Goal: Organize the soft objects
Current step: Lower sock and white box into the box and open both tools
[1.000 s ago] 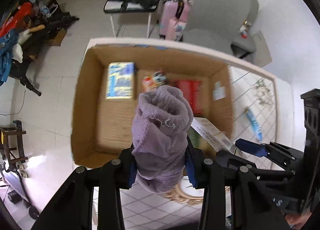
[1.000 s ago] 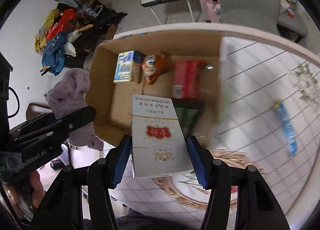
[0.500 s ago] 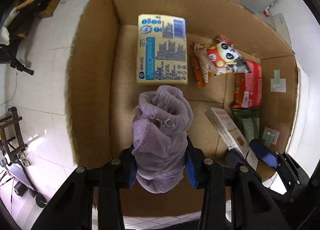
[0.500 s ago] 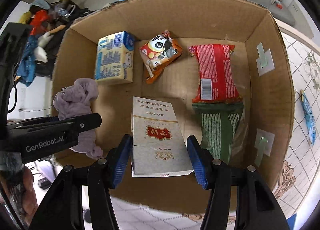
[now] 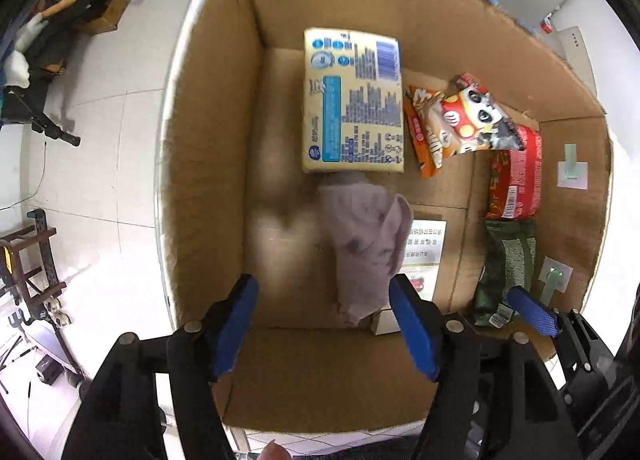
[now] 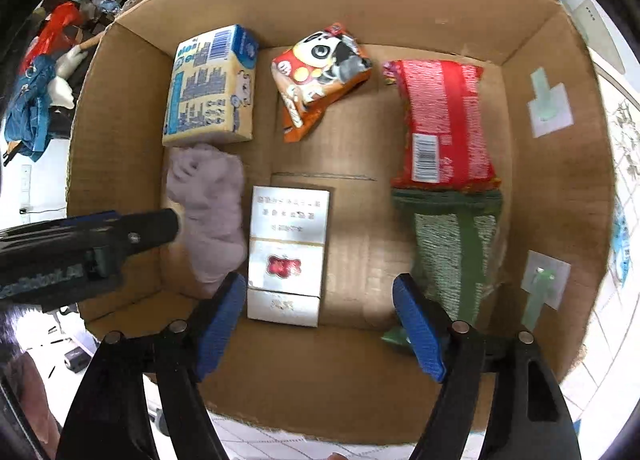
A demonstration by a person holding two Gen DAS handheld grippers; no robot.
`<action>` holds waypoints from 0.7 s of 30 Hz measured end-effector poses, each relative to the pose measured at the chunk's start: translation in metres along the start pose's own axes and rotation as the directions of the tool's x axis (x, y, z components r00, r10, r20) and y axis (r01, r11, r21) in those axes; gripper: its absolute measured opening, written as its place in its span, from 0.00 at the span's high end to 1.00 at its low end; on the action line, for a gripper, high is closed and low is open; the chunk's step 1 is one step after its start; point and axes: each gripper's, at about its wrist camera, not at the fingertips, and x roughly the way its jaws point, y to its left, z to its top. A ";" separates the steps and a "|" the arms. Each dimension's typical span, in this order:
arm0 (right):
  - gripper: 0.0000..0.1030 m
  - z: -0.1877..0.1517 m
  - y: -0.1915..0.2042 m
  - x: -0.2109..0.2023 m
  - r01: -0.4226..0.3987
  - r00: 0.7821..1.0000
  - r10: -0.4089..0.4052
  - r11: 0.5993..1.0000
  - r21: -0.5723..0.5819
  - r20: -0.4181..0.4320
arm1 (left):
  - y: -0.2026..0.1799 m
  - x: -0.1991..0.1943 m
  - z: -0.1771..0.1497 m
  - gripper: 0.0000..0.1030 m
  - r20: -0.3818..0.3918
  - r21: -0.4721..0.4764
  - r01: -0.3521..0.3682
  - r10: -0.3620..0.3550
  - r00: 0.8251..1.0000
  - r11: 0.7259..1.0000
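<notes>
Both grippers hang over an open cardboard box (image 5: 208,180) (image 6: 116,108). A lilac cloth (image 5: 366,244) (image 6: 208,212) lies on the box floor below the yellow tissue pack (image 5: 354,100) (image 6: 212,88). My left gripper (image 5: 324,320) is opening; the cloth rests by its right pad, no longer squeezed. A white carton with a red emblem (image 6: 286,252) (image 5: 424,252) lies flat beside the cloth. My right gripper (image 6: 318,316) is opening too, and its blue pads stand clear of the carton between them.
Also in the box are a panda snack bag (image 6: 320,76), a red packet (image 6: 444,120) and a green packet (image 6: 456,244) along the right. Tiled floor and clutter (image 5: 48,40) lie to the left. The left gripper's black body (image 6: 80,244) crosses the box's left wall.
Both grippers came down over the box. The left let go of the lilac cloth and the right let go of the white carton; both now lie on the box floor.
</notes>
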 end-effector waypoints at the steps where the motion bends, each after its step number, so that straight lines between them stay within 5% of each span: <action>1: 0.24 -0.001 -0.001 -0.002 0.003 1.000 -0.003 1.000 0.003 0.002 | 0.000 -0.004 -0.003 0.35 0.009 -0.003 0.002 -0.002 1.000 1.000; 8: 0.24 -0.017 -0.011 -0.028 0.012 0.999 -0.013 1.000 0.016 0.037 | -0.005 -0.041 -0.027 0.35 0.101 0.003 0.019 -0.019 0.995 1.000; 16: 0.19 -0.045 -0.026 -0.080 0.060 0.985 -0.057 0.998 -0.010 0.160 | -0.016 -0.089 -0.076 0.35 0.292 0.007 -0.037 0.034 0.956 0.999; 17: 0.14 -0.049 -0.028 -0.087 0.063 0.982 -0.059 0.998 -0.014 0.179 | -0.016 -0.094 -0.081 0.31 0.310 0.003 -0.036 0.033 0.950 0.999; 18: 0.06 -0.053 -0.030 -0.093 0.069 0.977 -0.064 0.997 -0.019 0.202 | -0.017 -0.097 -0.085 0.17 0.328 -0.001 -0.042 0.040 0.944 0.999; 21: 0.06 -0.065 -0.037 -0.111 0.089 0.969 -0.078 0.995 -0.037 0.235 | -0.023 -0.105 -0.101 0.05 0.379 -0.019 -0.082 0.083 0.922 0.996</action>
